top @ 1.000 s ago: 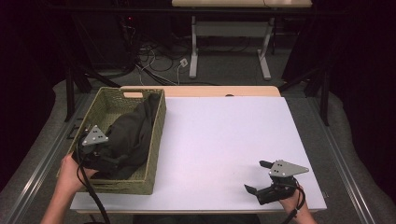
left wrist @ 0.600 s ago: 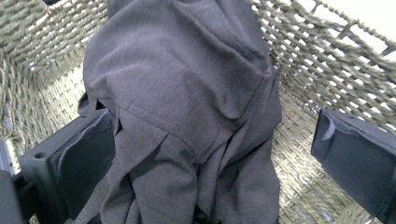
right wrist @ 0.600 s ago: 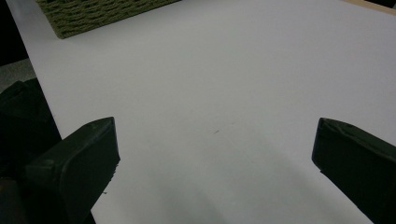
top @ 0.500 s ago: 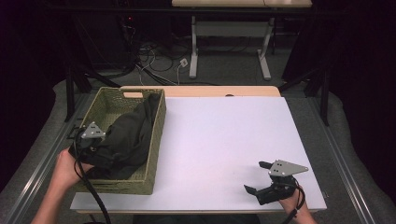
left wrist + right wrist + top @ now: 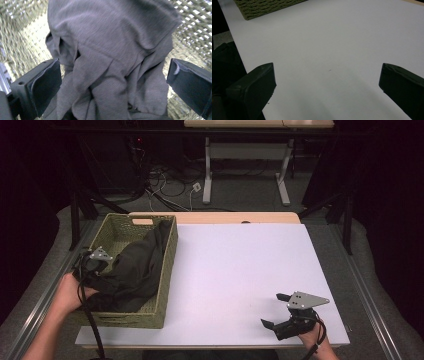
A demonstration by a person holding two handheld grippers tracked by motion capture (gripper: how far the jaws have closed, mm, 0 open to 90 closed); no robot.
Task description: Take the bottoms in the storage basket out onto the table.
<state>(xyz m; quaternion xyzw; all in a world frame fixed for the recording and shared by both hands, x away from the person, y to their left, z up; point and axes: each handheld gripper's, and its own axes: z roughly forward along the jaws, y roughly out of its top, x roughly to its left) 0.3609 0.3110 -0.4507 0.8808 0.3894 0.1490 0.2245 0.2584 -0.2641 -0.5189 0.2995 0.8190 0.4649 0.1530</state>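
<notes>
One dark grey garment lies bunched inside the woven green basket, heaped along the basket's right-hand wall with a fold draped over the top of that wall. In the left gripper view the cloth shows as soft, crumpled folds rising between the two black jaws, with the basket's weave visible behind it on both sides.

At the basket's left wall, the left tongs reach in over the rim toward the garment, held by the person's left hand just outside the basket's near left corner. Their jaws stand wide apart on either side of the cloth; whether the pads touch the fabric cannot be told, but nothing is clamped between them. A black cable trails from them down past the basket's near wall.

The basket sits on the left part of the white bench, its long sides running away from the person.

Well to the right of the basket, near the bench's front right corner, the right tongs rest low over the bench top in the person's right hand. Their jaws are spread wide with nothing between them but bare white surface, as the right gripper view shows, with a corner of the basket far off at the top left.
</notes>
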